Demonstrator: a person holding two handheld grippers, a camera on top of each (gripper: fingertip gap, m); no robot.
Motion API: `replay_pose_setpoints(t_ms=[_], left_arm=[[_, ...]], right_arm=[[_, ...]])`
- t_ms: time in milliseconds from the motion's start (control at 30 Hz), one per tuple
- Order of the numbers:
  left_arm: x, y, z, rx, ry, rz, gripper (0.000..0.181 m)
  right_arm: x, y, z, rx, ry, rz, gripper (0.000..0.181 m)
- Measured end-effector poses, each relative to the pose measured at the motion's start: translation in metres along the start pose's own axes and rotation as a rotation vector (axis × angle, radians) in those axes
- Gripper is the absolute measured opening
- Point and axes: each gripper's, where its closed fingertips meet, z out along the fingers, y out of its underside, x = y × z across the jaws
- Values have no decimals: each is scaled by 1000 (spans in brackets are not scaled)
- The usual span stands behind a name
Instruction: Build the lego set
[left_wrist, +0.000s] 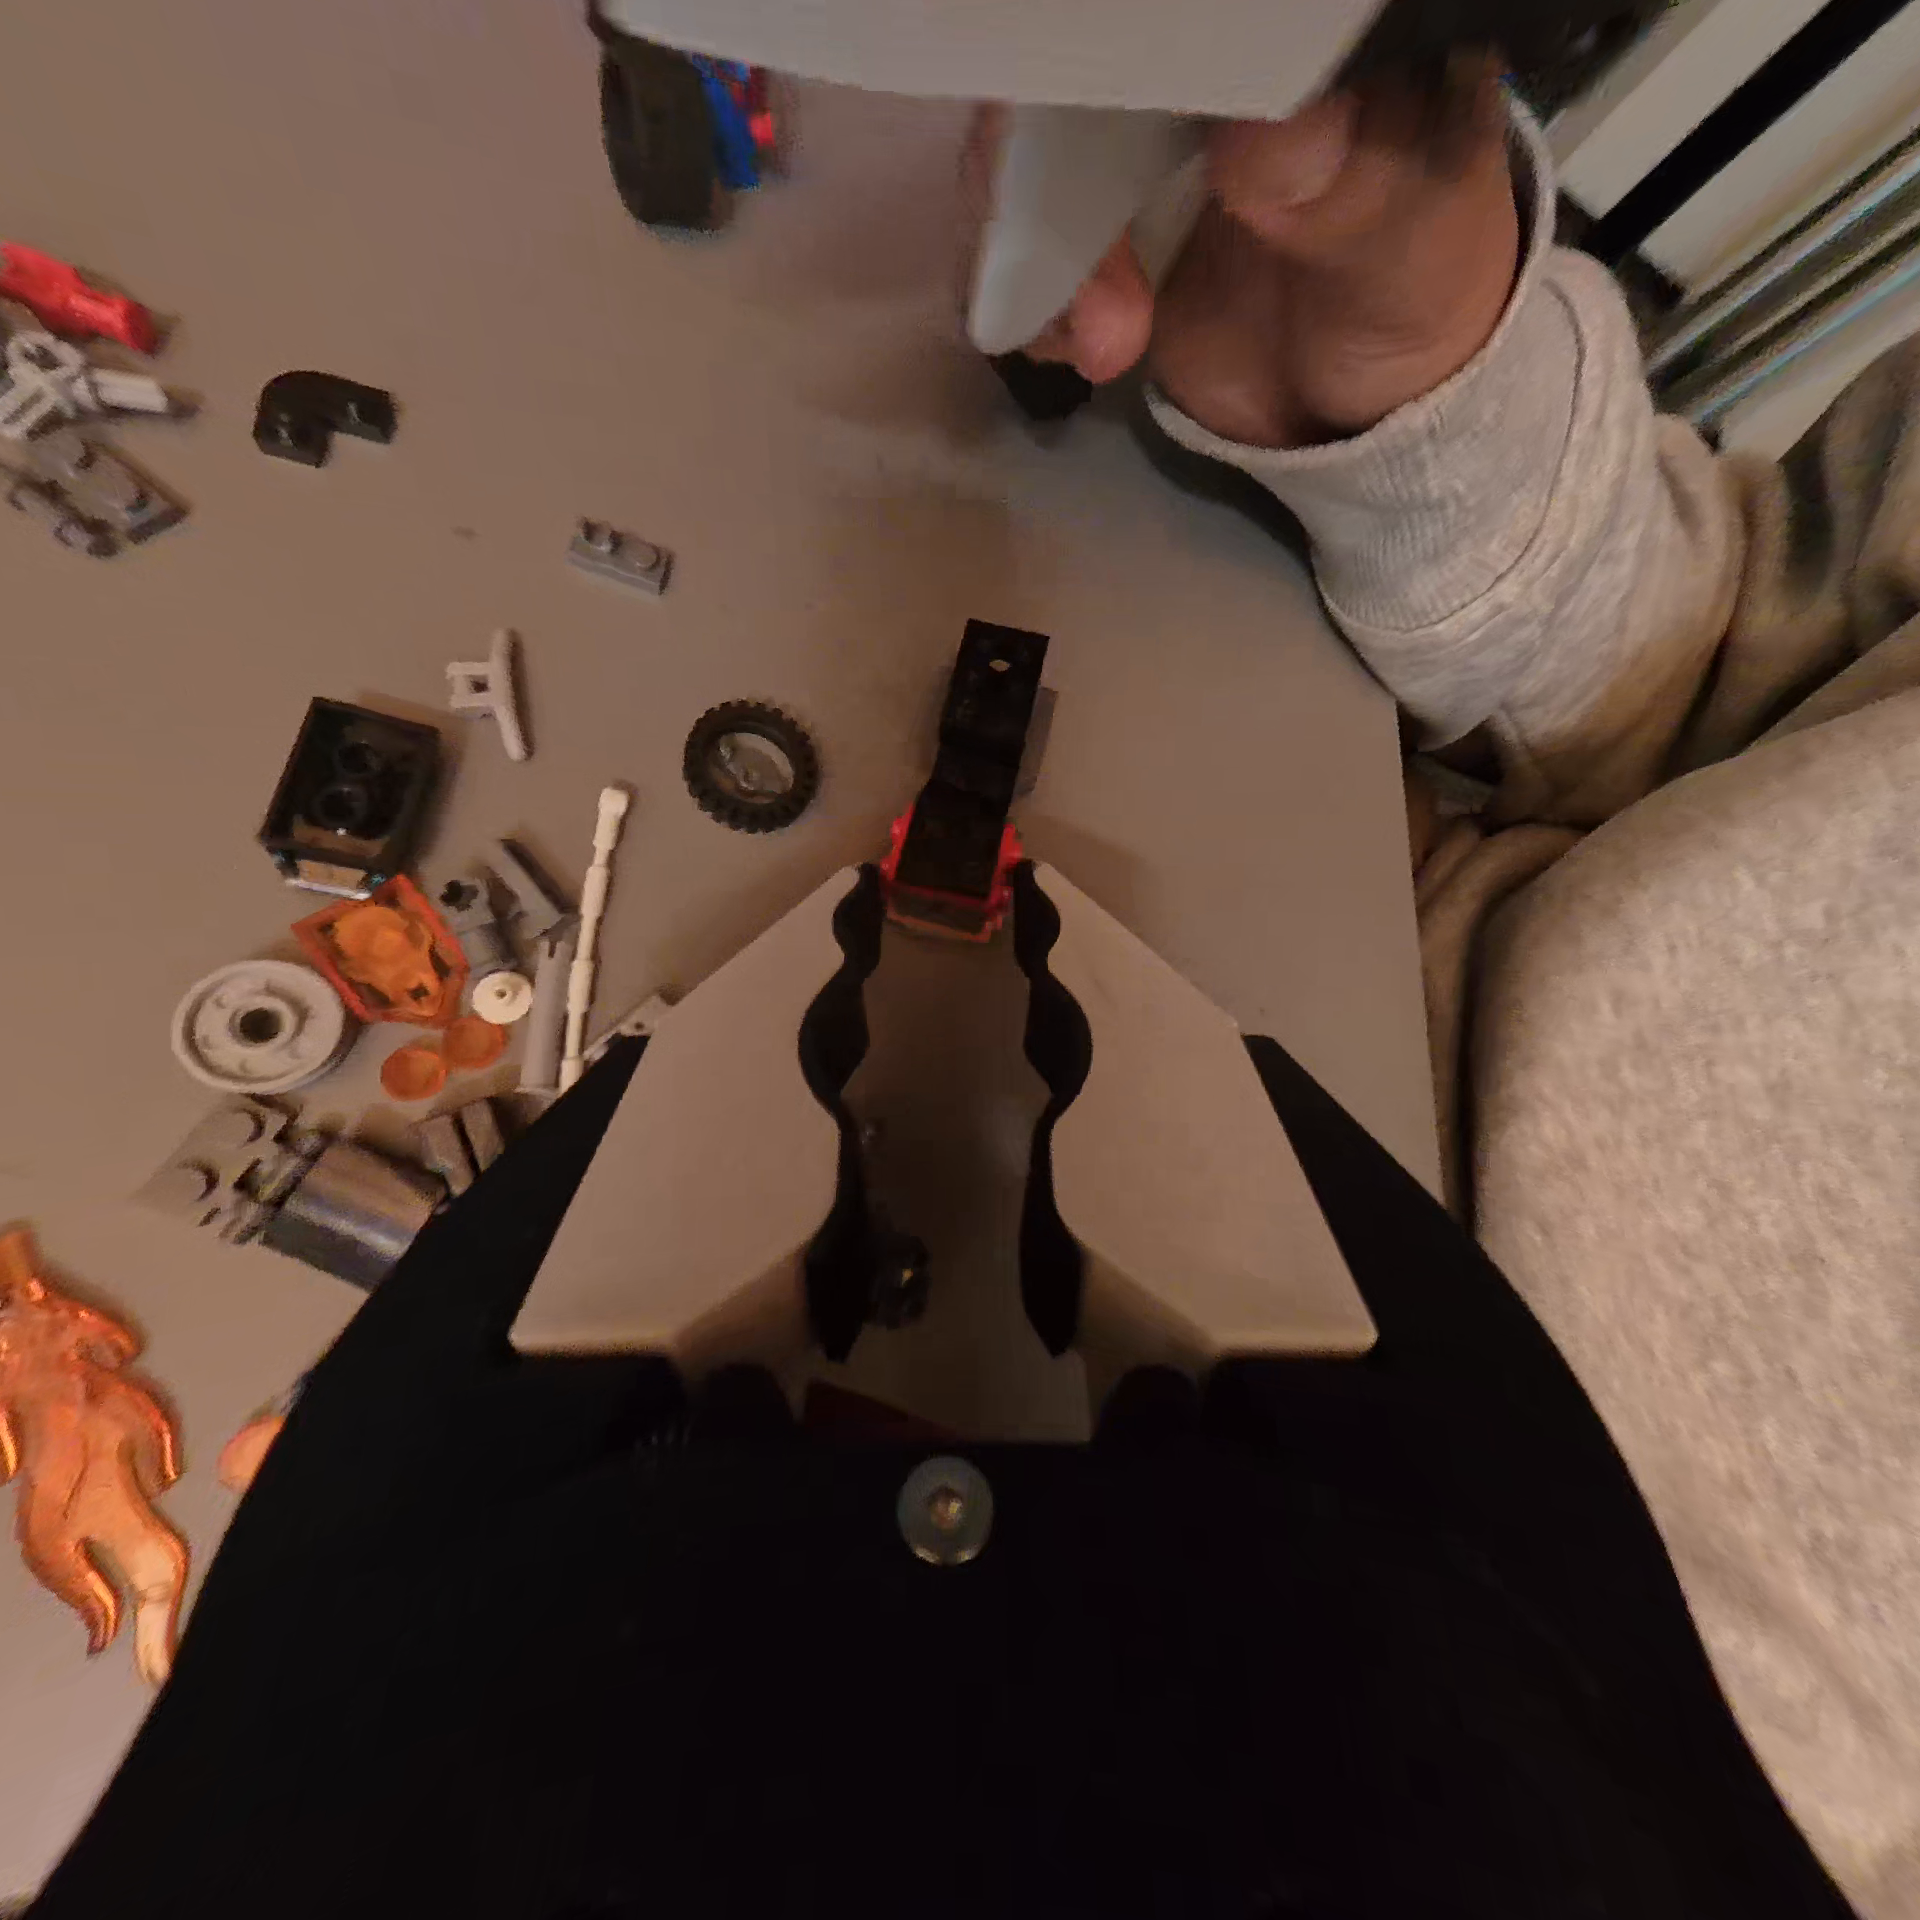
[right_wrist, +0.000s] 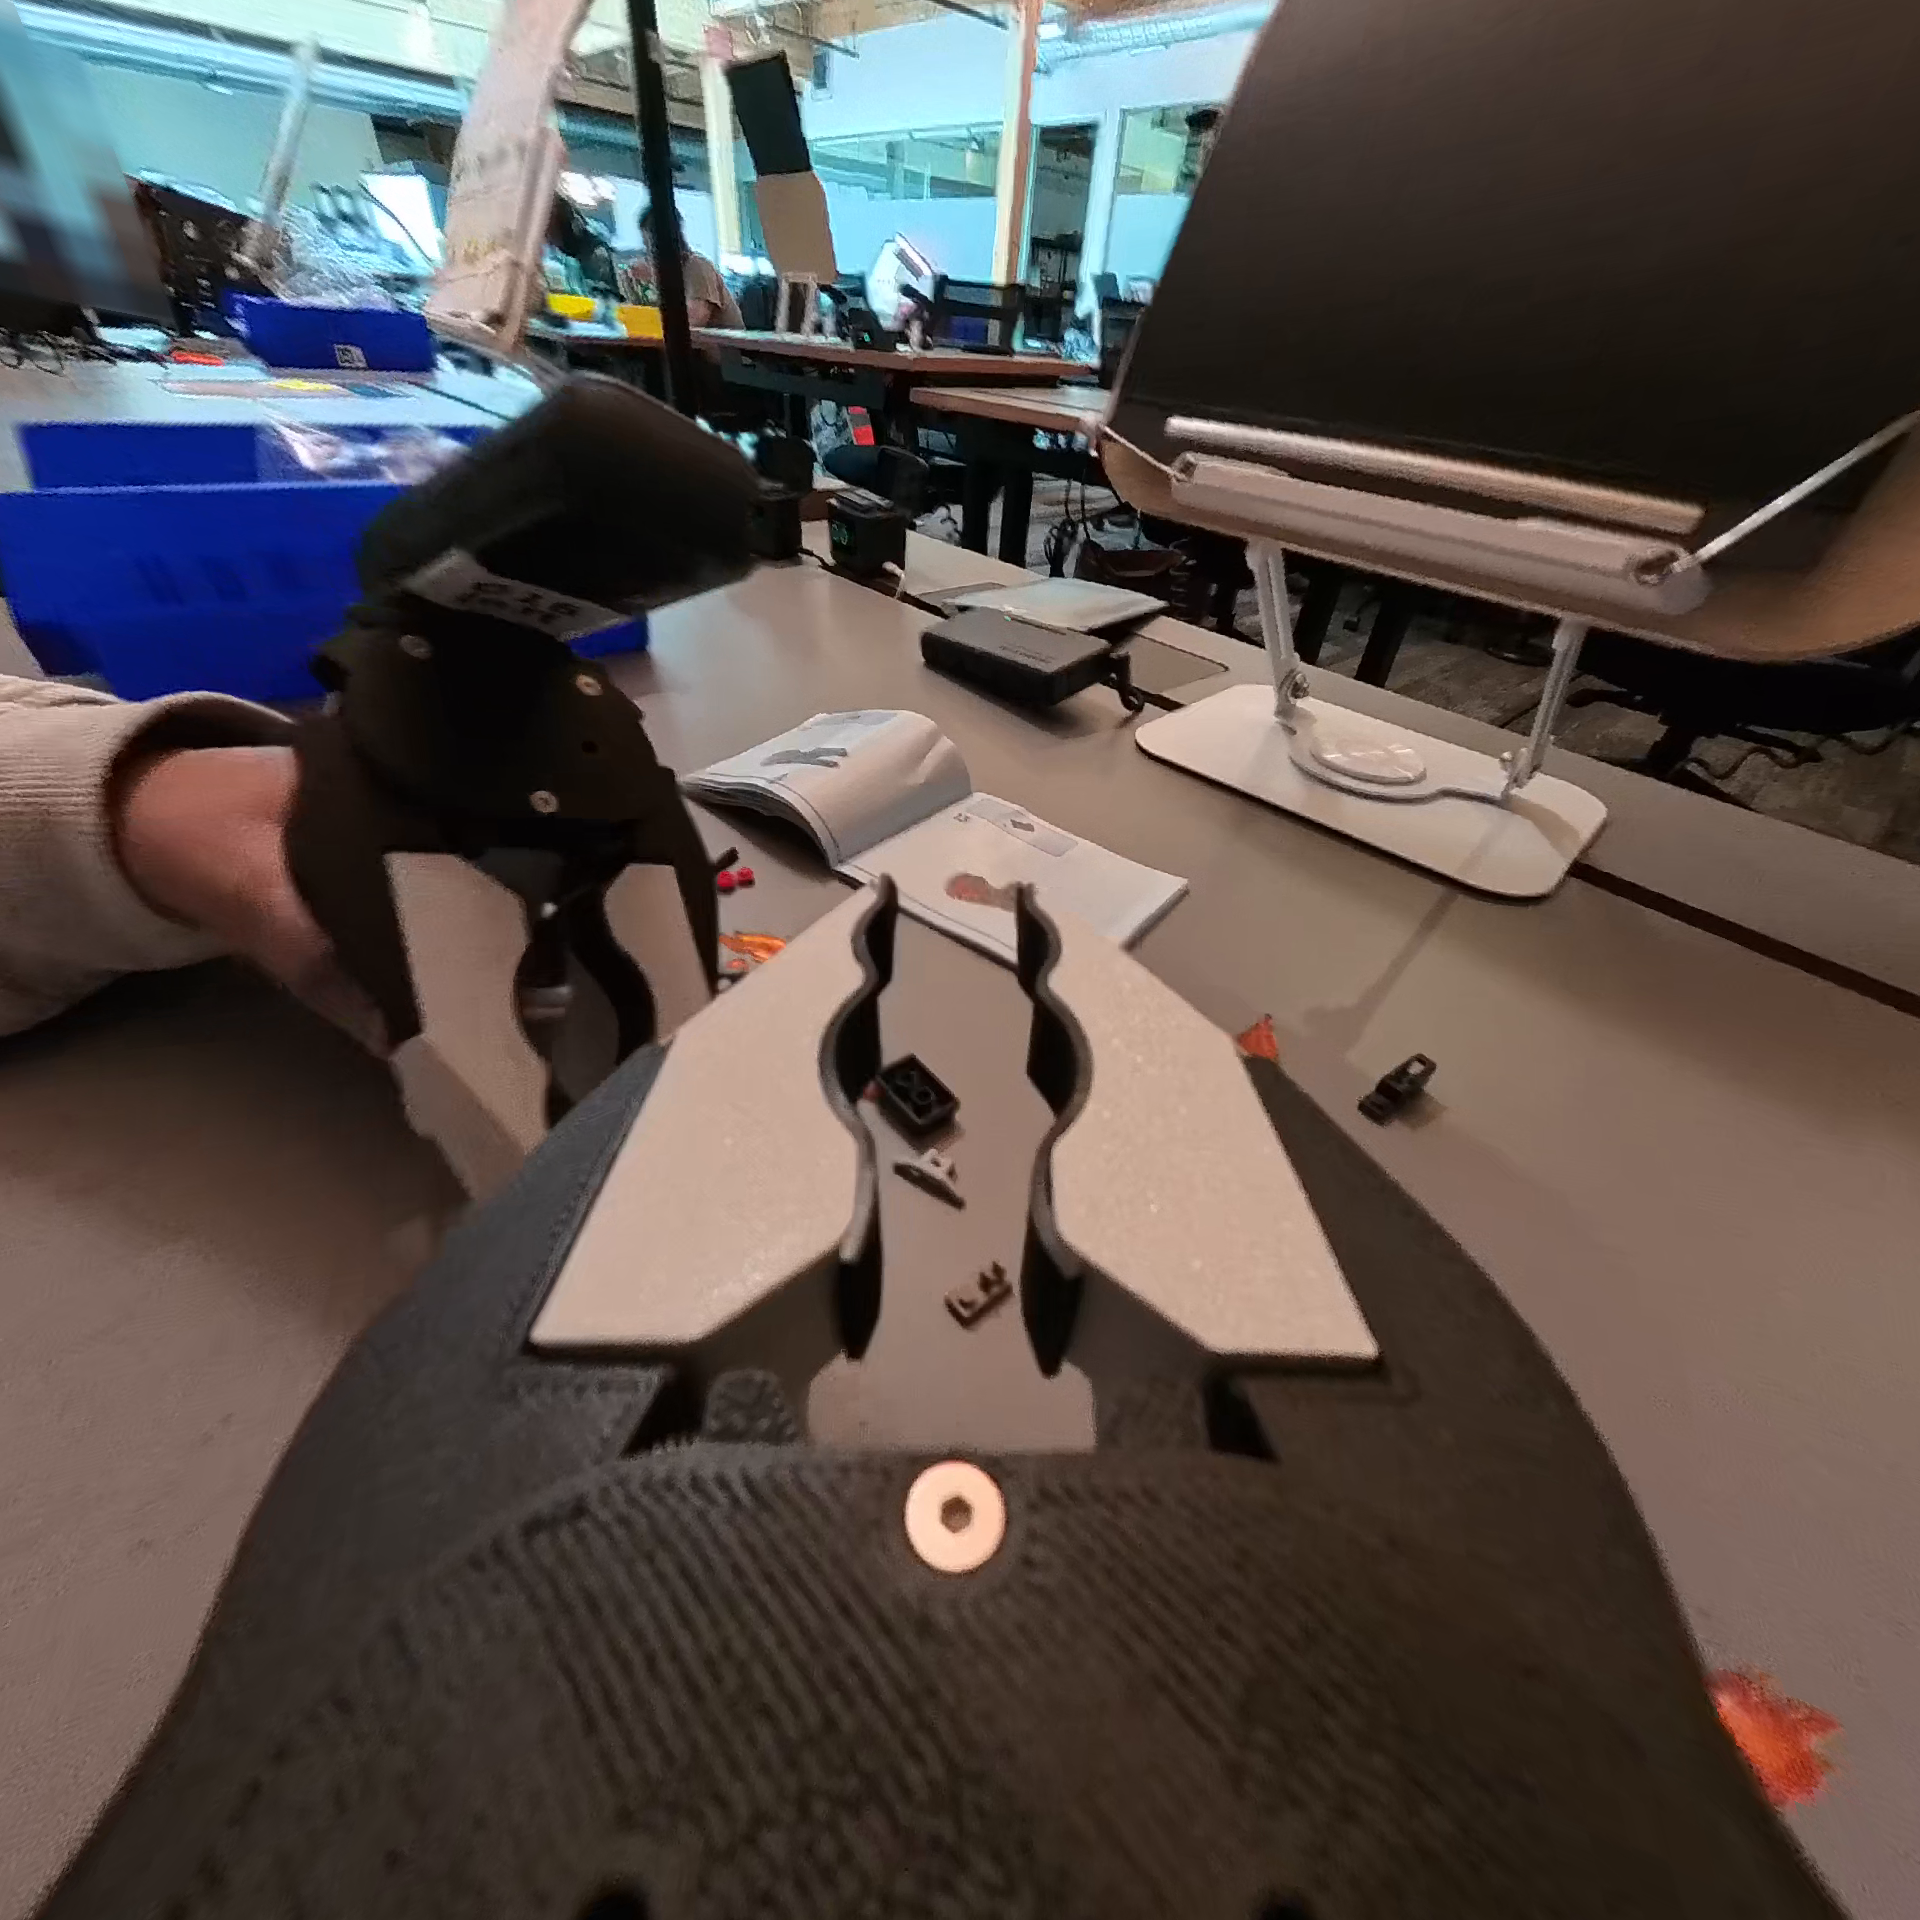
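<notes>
My left gripper (left_wrist: 943, 888) is shut on a small black-and-red lego assembly (left_wrist: 982, 748) that sticks out forward past its fingertips, above the grey table (left_wrist: 810, 416). Loose parts lie to its left: a black brick (left_wrist: 348, 790), a small tyre (left_wrist: 750, 764), a grey plate (left_wrist: 620, 556), a grey round dish (left_wrist: 260, 1023) and an orange shield piece (left_wrist: 379, 956). My right gripper (right_wrist: 954, 902) is open and empty above the table. Below it lie a black brick (right_wrist: 914, 1091) and small dark pieces (right_wrist: 977, 1294). The left gripper (right_wrist: 582, 987) shows at its left.
An open instruction booklet (right_wrist: 935, 821) lies beyond the right gripper. A laptop on a stand (right_wrist: 1371, 790) is at the right, blue bins (right_wrist: 156, 540) at the back left. An orange flame piece (left_wrist: 83, 1455) lies near the left edge. A sleeved hand (left_wrist: 1403, 343) holds the right gripper's finger (left_wrist: 1039, 239). Some 12 centimetres of space lies between my two pairs of fingers. My left gripper's tips are some 8 centimetres from the orange shield piece (left_wrist: 379, 956).
</notes>
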Motion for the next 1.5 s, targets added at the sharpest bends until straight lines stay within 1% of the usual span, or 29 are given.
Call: replay_pose_setpoints(t_ms=[100,200,333,467,533,633,800,933,1033,1233,1400,1500], left_arm=[[-4,-9,-13,81,49,-94,25],[-8,-18,-31,172,104,-178,24],[-17,-21,-46,236,141,-249,24],[-19,-20,-50,238,151,-261,24],[-16,-19,-48,225,165,-253,24],[-11,-16,-43,194,179,-235,24],[-4,-16,-39,185,207,-219,24],[-2,-19,-41,204,216,-200,23],[0,-23,-44,228,221,-180,24],[13,-39,-53,321,257,-102,26],[16,-43,-57,351,280,-117,25],[14,-43,-57,354,275,-135,25]], right_arm=[[-18,-15,-3,74,-82,-30,36],[-39,-16,-5,81,-156,-154,47],[-58,9,1,-30,-186,-386,57],[-71,32,10,-138,-206,-516,63],[-70,45,14,-205,-191,-581,66],[-70,56,17,-264,-169,-663,61],[-75,57,16,-252,-160,-774,27],[-75,54,15,-255,-153,-766,25],[-74,49,14,-268,-154,-688,25],[-77,30,8,-196,-201,-501,25],[-77,22,8,-135,-190,-501,24],[-76,20,9,-90,-156,-558,25]])
